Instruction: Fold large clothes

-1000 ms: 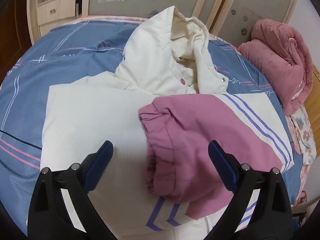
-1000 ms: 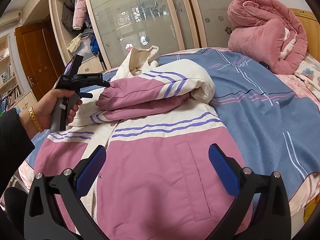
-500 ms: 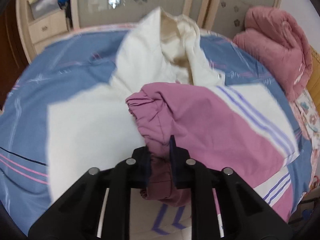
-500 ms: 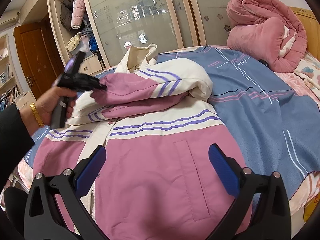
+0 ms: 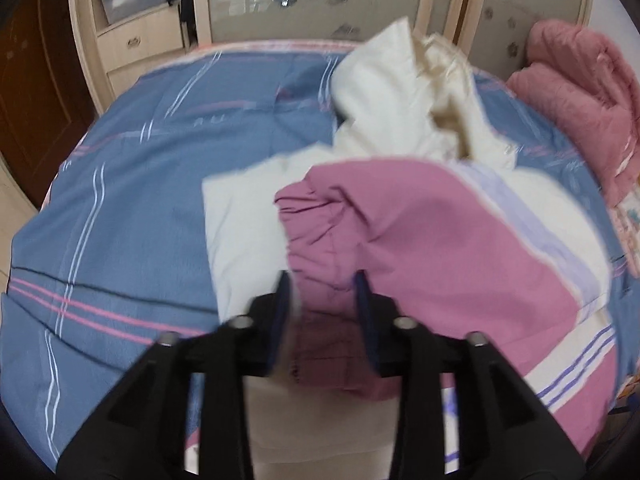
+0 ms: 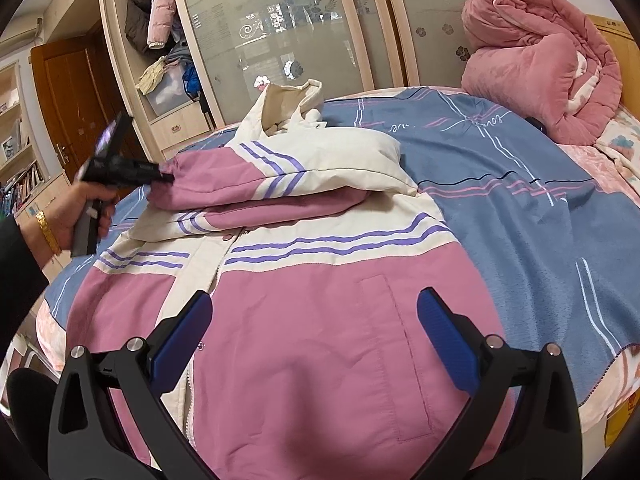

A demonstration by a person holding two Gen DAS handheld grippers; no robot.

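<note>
One pink and cream jacket (image 6: 320, 320) lies spread across the blue striped bedspread (image 6: 520, 208) of the bed, its zipped front facing up and its cream hood (image 6: 292, 108) standing at the far end. The sleeve (image 6: 248, 184) is folded across the chest, pink at the cuff, then cream with purple stripes.

The left gripper (image 5: 324, 292) has its fingers closed on the pink cuff end of that sleeve; bunched pink cloth fills the narrow gap between the blue pads (image 5: 362, 300). The left wrist view is blurred. From the right wrist view, the same gripper (image 6: 164, 176) shows at the left, held in the person's left hand (image 6: 86, 216), its tip at the sleeve's cuff, and the cuff end is raised off the jacket body.

The right gripper (image 6: 316, 332) hangs over the lower pink panel of the jacket, near the pocket seam (image 6: 396, 312), with its fingers spread wide and nothing between them.

A rolled pink quilt (image 6: 540, 60) sits at the far right corner of the bed, well apart from the jacket. Behind the bed stands a wardrobe with frosted sliding doors (image 6: 280, 28), and an open shelf section (image 6: 160, 48) beside them holds clothes.
</note>
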